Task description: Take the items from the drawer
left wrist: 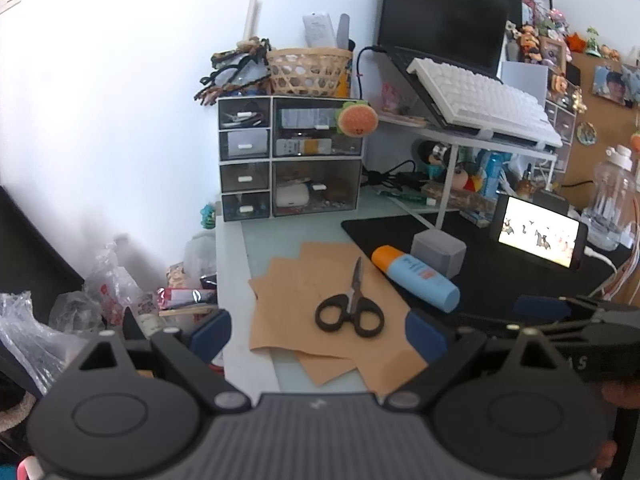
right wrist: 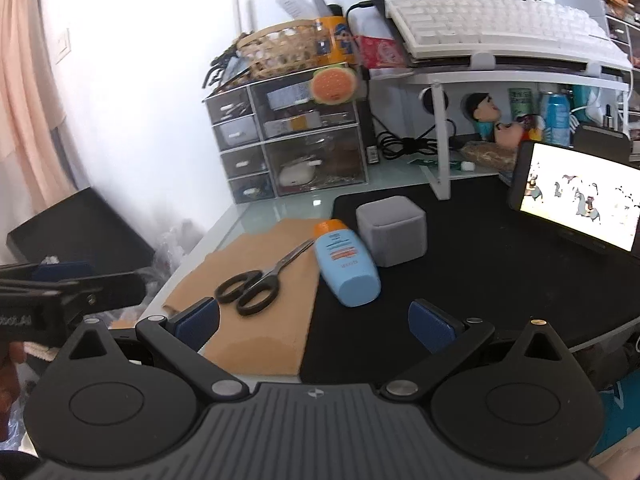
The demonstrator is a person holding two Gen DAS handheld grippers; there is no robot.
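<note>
Black scissors (left wrist: 349,307) and blue bottle (left wrist: 416,279) ahead of both grippers' (left wrist: 318,338) (right wrist: 314,324) wide-apart, empty fingers, drawers (left wrist: 289,159) beyond

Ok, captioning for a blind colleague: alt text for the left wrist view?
The open left gripper hovers over black scissors lying on brown paper, beside a blue bottle. A closed drawer organizer stands behind.

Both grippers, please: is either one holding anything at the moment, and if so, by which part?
Nothing is held. The left gripper and right gripper are both open, hovering short of the black-handled scissors on the brown paper sheets.
</note>
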